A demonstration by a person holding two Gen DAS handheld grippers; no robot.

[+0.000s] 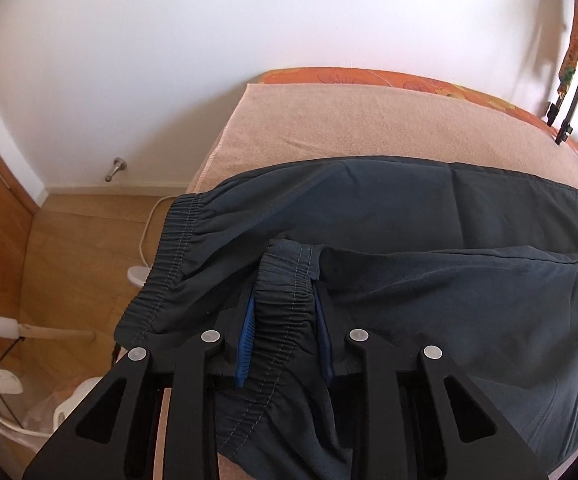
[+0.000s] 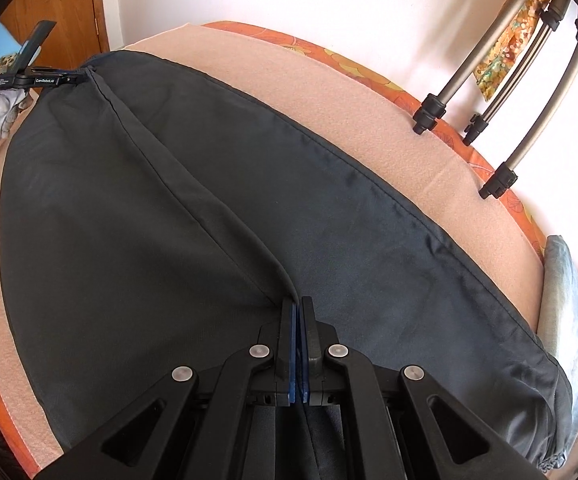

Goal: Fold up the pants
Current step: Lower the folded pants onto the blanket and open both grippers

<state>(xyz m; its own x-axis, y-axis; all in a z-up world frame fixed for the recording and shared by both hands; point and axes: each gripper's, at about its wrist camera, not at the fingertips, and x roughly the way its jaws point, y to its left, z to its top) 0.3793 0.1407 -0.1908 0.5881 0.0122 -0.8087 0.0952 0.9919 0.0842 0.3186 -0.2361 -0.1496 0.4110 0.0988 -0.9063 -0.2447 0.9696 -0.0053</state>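
Observation:
Dark navy pants (image 1: 429, 220) lie across a pink blanket on the bed, one half lifted and folded over the other. My left gripper (image 1: 285, 304) is shut on the gathered elastic waistband (image 1: 285, 320), holding it up. In the right wrist view the pants (image 2: 169, 220) spread wide, with a raised fold ridge running from the far left gripper (image 2: 69, 78) to my right gripper (image 2: 297, 308). The right gripper is shut on that fold of pants fabric, blue pads pressed together.
The pink blanket (image 1: 349, 120) covers an orange floral bedspread (image 2: 369, 68). A metal rack's legs (image 2: 501, 180) stand at the bed's right edge. A blue-grey pillow (image 2: 569, 300) lies far right. Wooden floor, a white cable and clutter (image 1: 89, 260) lie left of the bed.

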